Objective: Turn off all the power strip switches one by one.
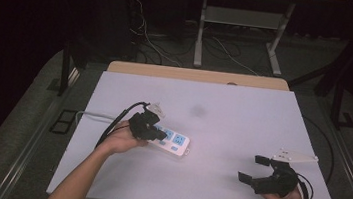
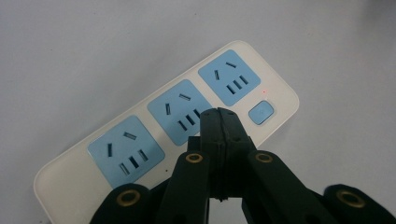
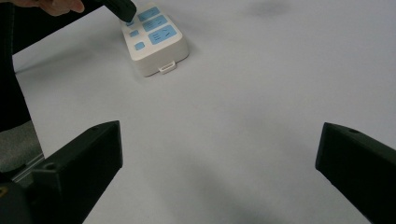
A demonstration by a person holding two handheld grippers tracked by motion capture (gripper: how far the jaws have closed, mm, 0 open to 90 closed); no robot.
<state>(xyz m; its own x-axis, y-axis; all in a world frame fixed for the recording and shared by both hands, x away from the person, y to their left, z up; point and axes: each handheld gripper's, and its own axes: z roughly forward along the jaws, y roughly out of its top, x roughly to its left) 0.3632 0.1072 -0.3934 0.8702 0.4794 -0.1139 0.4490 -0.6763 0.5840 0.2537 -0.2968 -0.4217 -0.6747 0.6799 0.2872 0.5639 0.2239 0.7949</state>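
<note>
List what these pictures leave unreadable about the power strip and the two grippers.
- Power strip: in the left gripper view its near end is covered by the shut left gripper; whether the tips touch it is unclear.
- Its cable: in the high view, hidden behind the left hand.
- Right gripper: open, its body cut off in its own view.

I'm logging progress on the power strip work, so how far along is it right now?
Done: the left gripper has reached the power strip, and a small red light glows near the switch button. In hand: its jaws are shut, tips over the strip's middle socket; contact cannot be told. Left: unclear; nothing is plugged in, and the right gripper waits open over the table.
</note>
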